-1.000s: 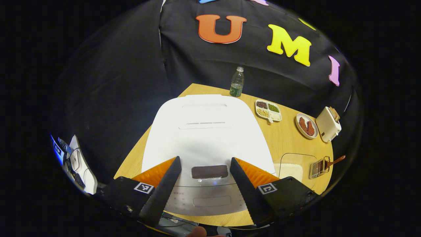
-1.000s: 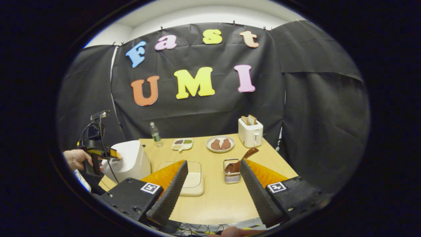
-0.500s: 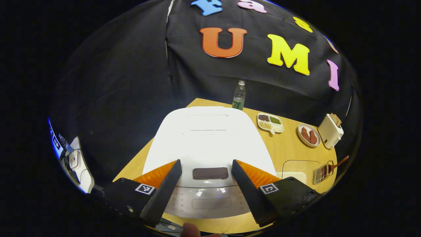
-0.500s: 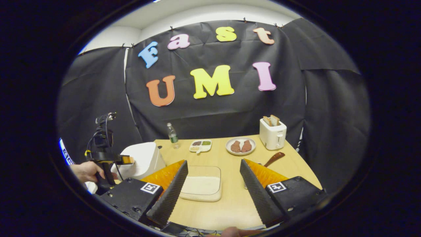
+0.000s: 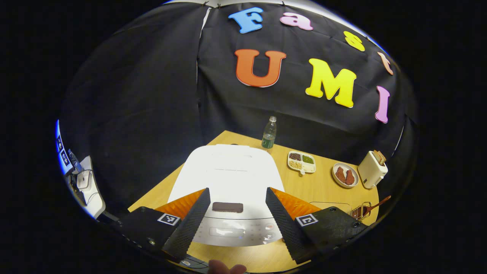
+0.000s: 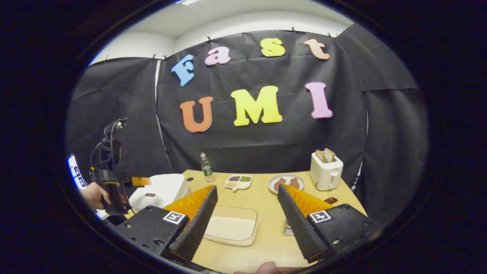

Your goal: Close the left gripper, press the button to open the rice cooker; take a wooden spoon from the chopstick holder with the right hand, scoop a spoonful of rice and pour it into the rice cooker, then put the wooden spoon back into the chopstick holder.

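We hold the left gripper (image 5: pixel 236 219) spread apart before the shut rice cooker (image 5: pixel 228 179); its dark button (image 5: pixel 227 207) sits between the fingers. Next we judge: close it, press. Right gripper (image 6: pixel 247 217) also apart, above the rice tray (image 6: pixel 232 229).

Along the far edge of the wooden table (image 6: pixel 266 213) stand a clear water bottle (image 6: pixel 206 167), a divided dish (image 6: pixel 238 182) of beans and grains, a plate (image 6: pixel 286 183) with two brown pieces of food, and a white toaster (image 6: pixel 326 171) (two slices poking out).
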### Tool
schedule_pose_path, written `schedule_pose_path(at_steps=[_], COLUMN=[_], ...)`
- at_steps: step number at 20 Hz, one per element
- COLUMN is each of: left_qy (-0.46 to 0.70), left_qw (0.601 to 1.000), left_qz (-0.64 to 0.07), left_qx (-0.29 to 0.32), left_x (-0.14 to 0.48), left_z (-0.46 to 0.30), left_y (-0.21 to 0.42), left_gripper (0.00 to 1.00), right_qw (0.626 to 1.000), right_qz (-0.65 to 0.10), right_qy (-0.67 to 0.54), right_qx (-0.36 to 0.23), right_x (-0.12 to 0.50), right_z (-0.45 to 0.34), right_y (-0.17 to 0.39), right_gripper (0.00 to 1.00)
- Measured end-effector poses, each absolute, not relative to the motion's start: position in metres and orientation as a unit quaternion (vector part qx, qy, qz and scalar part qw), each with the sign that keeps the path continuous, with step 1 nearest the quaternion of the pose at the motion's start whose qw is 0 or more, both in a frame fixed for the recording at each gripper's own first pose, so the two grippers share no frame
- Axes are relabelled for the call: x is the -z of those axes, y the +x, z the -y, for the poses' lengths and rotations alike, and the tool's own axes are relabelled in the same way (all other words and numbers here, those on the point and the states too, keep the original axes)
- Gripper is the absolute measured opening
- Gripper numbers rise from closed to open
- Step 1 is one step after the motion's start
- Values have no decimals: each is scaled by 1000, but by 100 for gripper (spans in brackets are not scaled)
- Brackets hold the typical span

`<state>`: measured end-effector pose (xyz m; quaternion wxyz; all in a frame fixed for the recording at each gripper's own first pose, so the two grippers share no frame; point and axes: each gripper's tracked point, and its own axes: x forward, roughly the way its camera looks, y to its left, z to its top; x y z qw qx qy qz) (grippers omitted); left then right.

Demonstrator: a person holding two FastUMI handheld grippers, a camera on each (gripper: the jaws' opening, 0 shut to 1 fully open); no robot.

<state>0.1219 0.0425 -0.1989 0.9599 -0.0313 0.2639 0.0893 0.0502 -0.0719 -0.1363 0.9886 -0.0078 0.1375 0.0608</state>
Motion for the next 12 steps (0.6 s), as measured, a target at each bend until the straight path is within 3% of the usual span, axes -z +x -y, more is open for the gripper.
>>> schedule_pose_path(at_steps=[5,6,9,12], left_qy=[-32,-39,-32,-30], left_qw=[983,986,992,995], left_qz=[-171,-156,-121,-95], left_qx=[-55,-45,-23,1], left_x=[115,101,74,54], left_z=[12,21,35,41], left_y=[89,79,39,-2], left_gripper=[95,95,95,95], right_qw=[991,992,994,996], right_qz=[-120,-114,-93,-77], right_qy=[0,4,-7,-22], right_qx=[-65,-62,-51,-31], right_x=[125,117,97,76], right_z=[77,78,75,68], right_y=[51,45,21,-16], right_gripper=[100,96,100,95])
